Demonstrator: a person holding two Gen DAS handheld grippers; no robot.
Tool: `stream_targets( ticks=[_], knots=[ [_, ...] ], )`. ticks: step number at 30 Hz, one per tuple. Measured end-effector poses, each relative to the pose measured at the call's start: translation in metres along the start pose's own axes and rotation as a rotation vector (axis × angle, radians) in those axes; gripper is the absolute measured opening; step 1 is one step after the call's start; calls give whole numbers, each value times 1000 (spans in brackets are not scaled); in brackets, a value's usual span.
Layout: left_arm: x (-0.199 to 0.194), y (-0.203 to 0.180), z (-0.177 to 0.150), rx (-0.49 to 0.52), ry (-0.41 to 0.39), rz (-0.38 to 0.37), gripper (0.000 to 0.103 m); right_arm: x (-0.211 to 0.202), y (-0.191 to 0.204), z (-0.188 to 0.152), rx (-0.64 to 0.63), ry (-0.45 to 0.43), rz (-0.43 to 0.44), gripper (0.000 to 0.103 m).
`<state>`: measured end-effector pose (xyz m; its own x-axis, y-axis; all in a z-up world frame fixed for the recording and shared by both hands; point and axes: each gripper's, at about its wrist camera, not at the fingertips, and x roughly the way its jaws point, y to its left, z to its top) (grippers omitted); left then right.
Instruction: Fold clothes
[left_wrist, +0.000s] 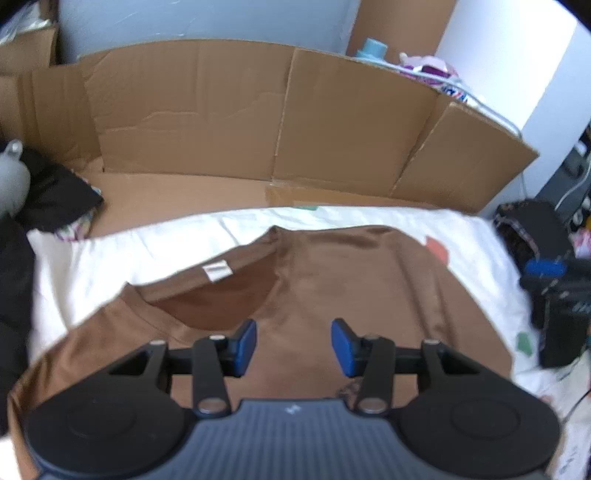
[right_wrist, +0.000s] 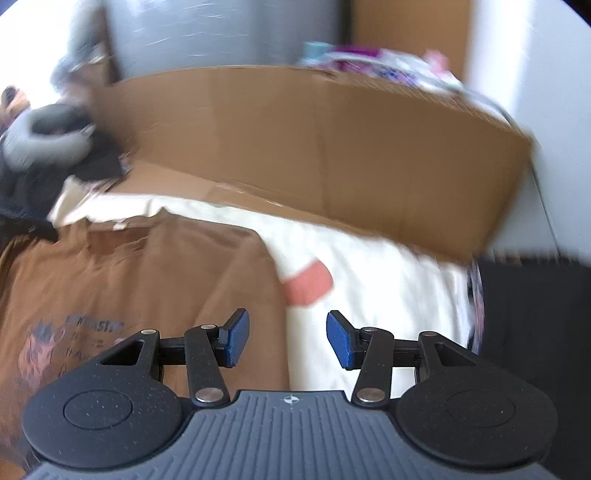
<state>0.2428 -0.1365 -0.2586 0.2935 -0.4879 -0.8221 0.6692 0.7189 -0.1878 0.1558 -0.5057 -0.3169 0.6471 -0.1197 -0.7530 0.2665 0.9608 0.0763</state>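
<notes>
Left wrist view: the left gripper (left_wrist: 293, 347) hovers, jaws apart and empty, over a brown T-shirt (left_wrist: 351, 280) on the white sheet (left_wrist: 110, 251). Right gripper (right_wrist: 287, 339), jaws likewise parted and empty, hangs above the shirt's right edge.

A brown T-shirt (left_wrist: 332, 280) lies spread flat, collar label showing, on white bedding (left_wrist: 110, 254).

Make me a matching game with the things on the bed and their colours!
Things:
1. T-shirt
2. Sheet
3. Gripper pads
4. Neck tag

Colours:
a. blue
b. brown
c. cream with coloured patches
d. plain white

Pairs: 1-b, 2-c, 3-a, 4-d
</notes>
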Motion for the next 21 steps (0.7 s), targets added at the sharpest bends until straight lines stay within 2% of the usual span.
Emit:
stream_targets(
  ticks=[4, 8, 12, 14, 16, 17, 18, 21],
  knots=[
    [-5, -11, -10, -48, -3, -3, 48, 18, -6, -22, 35, 60, 5, 53],
    [-4, -26, -24, -12, 21, 19, 48, 30, -12, -39, 107, 119, 12, 53],
    [-2, -35, -33, 4, 47, -23, 48, 42, -5, -53, 63, 170, 19, 53],
    [0, -38, -37, 8, 50, -26, 48, 45, -9, -58, 95, 194, 22, 53],
    [4, -37, -39, -15, 61, -46, 48, 48, -12, -61, 105, 215, 37, 33],
    [5, -37, -40, -18, 66, -49, 48, 49, -12, -61, 97, 225, 46, 11],
    [6, -37, -42, -17, 71, -49, 48, 49, -11, -61, 91, 231, 53, 2],
    [8, -35, -45, -21, 77, -45, 48, 40, -9, -51, 98, 206, 79, 0]
  ],
)
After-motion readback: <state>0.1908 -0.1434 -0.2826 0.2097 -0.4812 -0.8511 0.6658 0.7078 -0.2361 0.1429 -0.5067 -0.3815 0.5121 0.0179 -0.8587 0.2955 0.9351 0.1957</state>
